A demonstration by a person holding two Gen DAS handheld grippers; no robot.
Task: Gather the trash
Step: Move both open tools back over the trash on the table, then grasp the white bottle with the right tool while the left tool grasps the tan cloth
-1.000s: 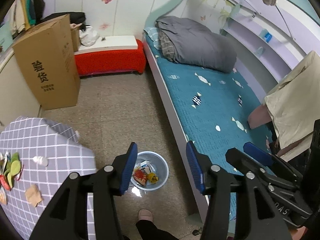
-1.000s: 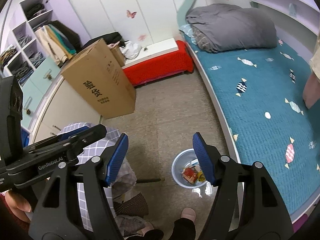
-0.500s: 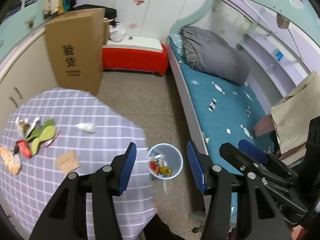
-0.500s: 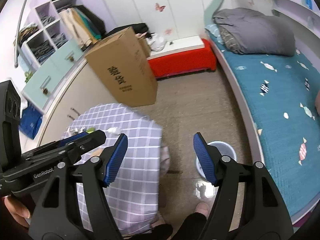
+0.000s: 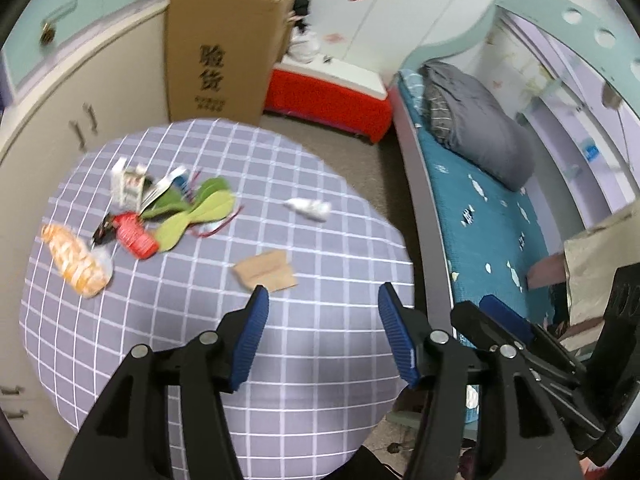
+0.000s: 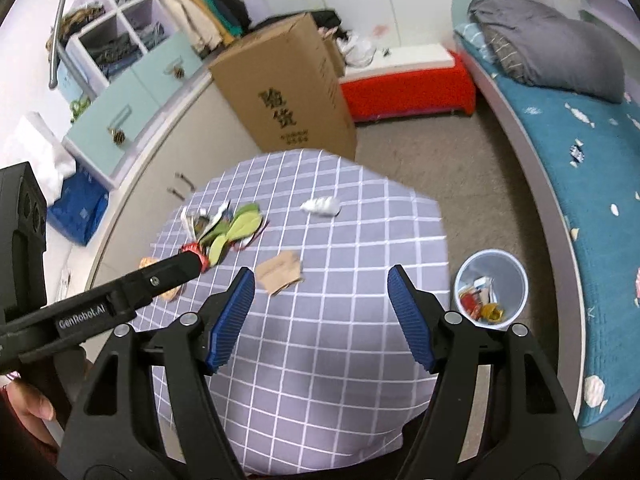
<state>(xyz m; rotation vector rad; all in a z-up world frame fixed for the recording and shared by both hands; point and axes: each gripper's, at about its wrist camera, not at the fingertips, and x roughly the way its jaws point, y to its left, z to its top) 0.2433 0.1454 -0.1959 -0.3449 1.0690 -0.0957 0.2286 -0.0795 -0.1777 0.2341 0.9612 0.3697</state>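
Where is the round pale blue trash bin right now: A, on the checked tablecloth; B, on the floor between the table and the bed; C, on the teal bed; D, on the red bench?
B: the pale blue trash bin stands on the floor between the checked table and the bed.

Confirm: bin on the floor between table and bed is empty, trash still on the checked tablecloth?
Not empty. The right wrist view shows the bin already holding wrappers. It does stand on the floor between table and bed, and trash such as the brown paper scrap still lies on the checked tablecloth.
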